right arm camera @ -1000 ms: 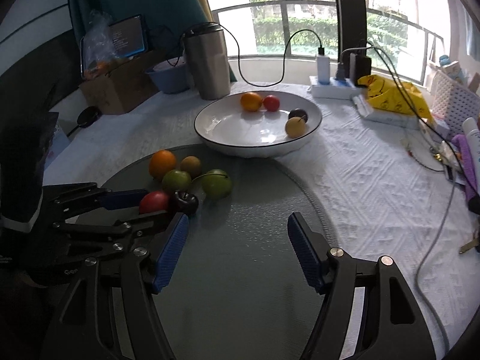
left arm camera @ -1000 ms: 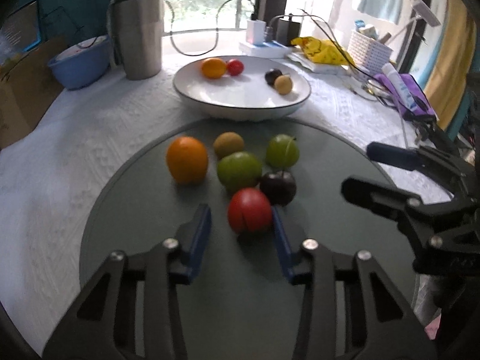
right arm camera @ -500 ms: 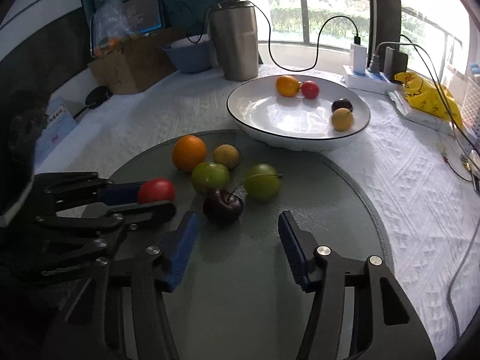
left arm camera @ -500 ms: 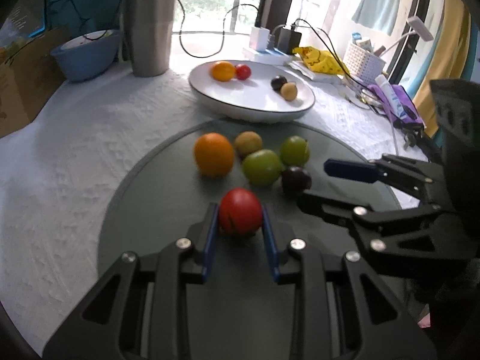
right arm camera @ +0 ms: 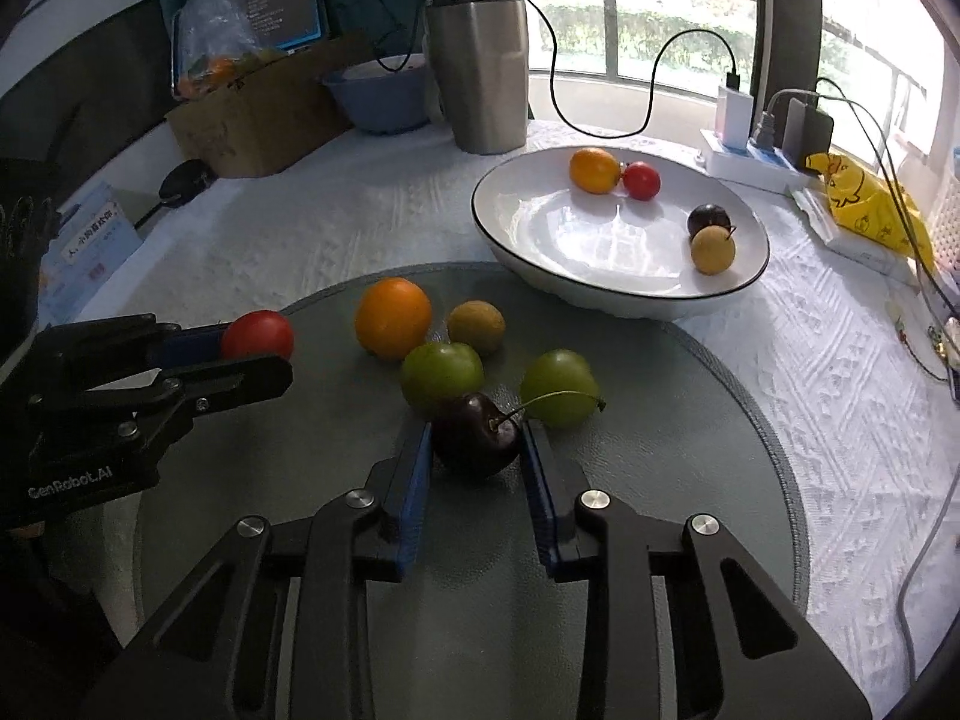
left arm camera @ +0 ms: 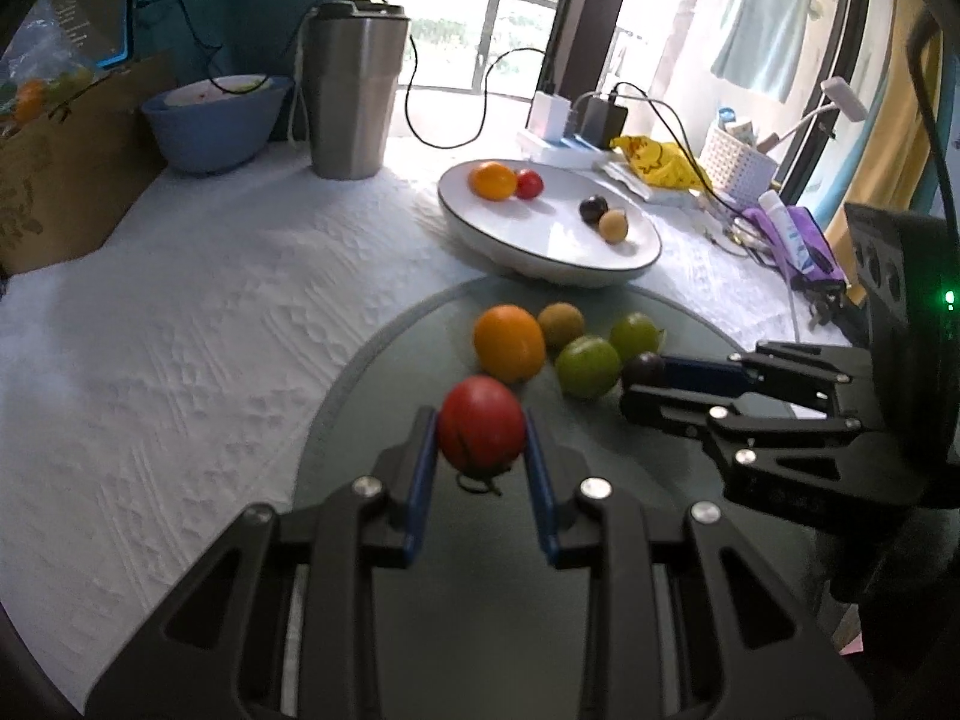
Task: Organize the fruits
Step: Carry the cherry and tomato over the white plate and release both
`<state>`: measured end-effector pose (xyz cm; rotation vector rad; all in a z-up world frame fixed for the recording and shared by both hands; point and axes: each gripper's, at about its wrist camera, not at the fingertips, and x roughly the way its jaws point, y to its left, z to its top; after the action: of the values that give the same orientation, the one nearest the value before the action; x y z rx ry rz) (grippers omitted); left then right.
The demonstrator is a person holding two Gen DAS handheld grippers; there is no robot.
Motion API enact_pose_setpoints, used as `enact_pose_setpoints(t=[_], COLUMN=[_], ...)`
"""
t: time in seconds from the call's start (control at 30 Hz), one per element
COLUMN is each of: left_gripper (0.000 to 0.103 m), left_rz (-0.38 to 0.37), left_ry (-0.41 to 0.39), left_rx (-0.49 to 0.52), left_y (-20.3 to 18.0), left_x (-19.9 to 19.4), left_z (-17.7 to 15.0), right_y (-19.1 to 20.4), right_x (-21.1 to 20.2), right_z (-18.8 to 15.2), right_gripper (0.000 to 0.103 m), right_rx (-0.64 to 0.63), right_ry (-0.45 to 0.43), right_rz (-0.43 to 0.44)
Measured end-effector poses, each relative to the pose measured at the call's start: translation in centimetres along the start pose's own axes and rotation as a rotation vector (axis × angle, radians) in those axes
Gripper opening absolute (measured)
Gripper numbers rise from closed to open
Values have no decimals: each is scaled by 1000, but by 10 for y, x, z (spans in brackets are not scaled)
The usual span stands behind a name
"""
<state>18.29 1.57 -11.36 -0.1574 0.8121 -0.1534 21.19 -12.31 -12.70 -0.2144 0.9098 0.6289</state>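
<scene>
Left tool (left arm camera: 480,459) clamped on a smooth, round red tomato (left arm camera: 480,429), blue pads pressed to both its sides, raised slightly over the dark green round mat (left arm camera: 384,372); a small shadow and a stem scrap below it. Right tool (right arm camera: 474,456), jaws just closing, now gripping a glossy dark cherry (right arm camera: 475,435) between its blue pads, cherry low on the mat, thin green stem (right arm camera: 558,399) curving off to the right, roughly level. Just behind the cherry on the mat: two matte green plums (right arm camera: 443,371), one either side, a dull brownish-yellow round fruit (right arm camera: 477,327), and a large pebbled orange (right arm camera: 393,317), all close together. Beyond the mat, on the white knobbly-woven cloth of the table (right arm camera: 336,222), a wide shallow white plate (right arm camera: 540,228) with a thin dark rim, carrying a small orange fruit (right arm camera: 594,170) touching a small red one, and a dark fruit (right arm camera: 708,219) touching a yellow one. Brushed steel tumbler (right arm camera: 480,72) upright at the back.
</scene>
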Motion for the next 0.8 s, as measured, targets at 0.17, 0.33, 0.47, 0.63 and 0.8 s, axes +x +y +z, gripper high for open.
enact_pose_setpoints(t=[0.17, 0.33, 0.47, 0.63, 0.8], left_gripper=[29, 29, 29, 29, 29], left_rz=[-5, -9, -14, -20, -29], left_ry=[-26, -50, -67, -85, -86], left_rx=[8, 32, 52, 74, 89], left_y=[-2, -11, -18, -25, -30], left_x=[-9, -17, -21, -22, -14], left_z=[7, 20, 30, 45, 60], right_y=[6, 6, 1, -7, -14], right_x=[-15, -32, -43, -51, -54], right_z=[7, 16, 22, 30, 42], right_gripper=[32, 32, 32, 32, 32], right_rx=[-21, -28, -27, -19, -16], right_ry=[-35, -79, -105, -133, -147], right_rz=[-6, -12, -19, -26, -29])
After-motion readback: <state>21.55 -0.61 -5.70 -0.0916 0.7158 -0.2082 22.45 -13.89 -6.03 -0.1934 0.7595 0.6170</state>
